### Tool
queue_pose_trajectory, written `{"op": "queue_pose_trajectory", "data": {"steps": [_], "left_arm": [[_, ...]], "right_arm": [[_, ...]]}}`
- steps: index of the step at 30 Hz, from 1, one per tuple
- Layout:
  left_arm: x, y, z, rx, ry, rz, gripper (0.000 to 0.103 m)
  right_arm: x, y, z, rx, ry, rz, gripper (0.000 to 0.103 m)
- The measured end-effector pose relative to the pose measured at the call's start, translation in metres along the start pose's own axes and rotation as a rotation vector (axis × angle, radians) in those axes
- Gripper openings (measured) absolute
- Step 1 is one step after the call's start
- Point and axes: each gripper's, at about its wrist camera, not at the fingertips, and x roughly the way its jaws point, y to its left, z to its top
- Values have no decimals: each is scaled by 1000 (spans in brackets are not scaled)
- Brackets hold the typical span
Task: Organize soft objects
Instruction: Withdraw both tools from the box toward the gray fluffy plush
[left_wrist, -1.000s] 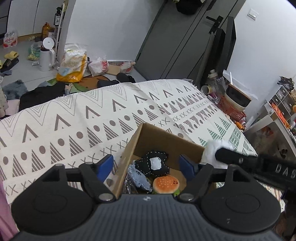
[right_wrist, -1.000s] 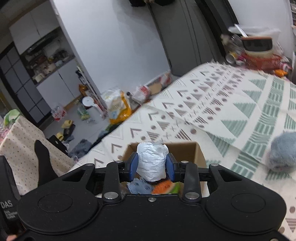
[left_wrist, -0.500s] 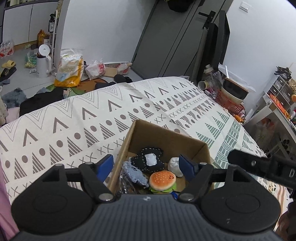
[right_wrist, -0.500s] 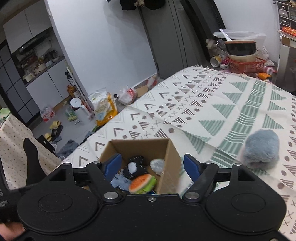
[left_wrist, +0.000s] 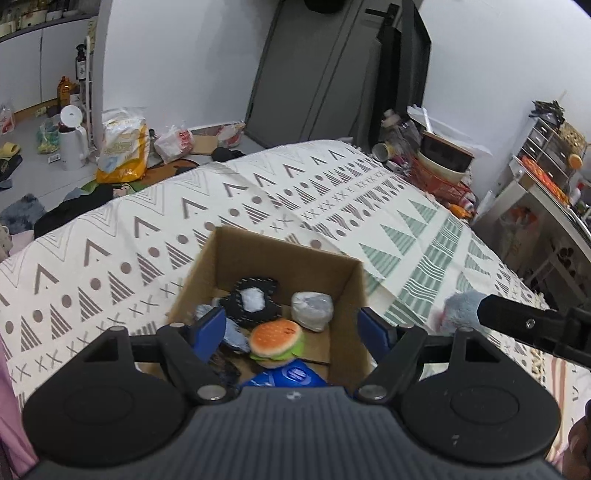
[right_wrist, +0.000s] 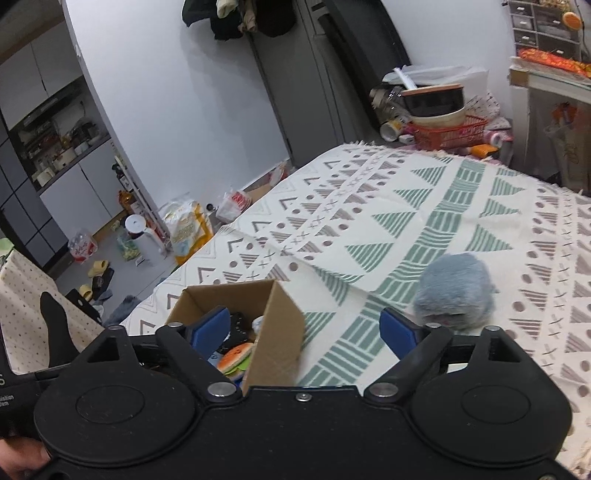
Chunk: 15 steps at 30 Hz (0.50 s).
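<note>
Both pairs of jaws stand wide apart and hold nothing. Left gripper hangs over the cardboard box, which sits near the front edge of the patterned bedspread and holds a burger plush, a black-and-white plush and a pale wrapped bundle. Right gripper is level and low, straddling the box's right wall, pointing toward the grey fluffy plush lying alone on the bedspread, right of the box. Judged from this, the step in hand is fetching that plush; next the right gripper must swing right, bracket it and squeeze gently.
</note>
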Motion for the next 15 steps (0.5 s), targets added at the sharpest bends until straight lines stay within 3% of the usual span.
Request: {"op": "queue_pose_trajectory", "data": {"steps": [15], "left_arm": [[-14, -59, -8, 90, 31, 58, 78]], "right_arm": [[-42, -57, -1, 40, -43, -27, 98]]}}
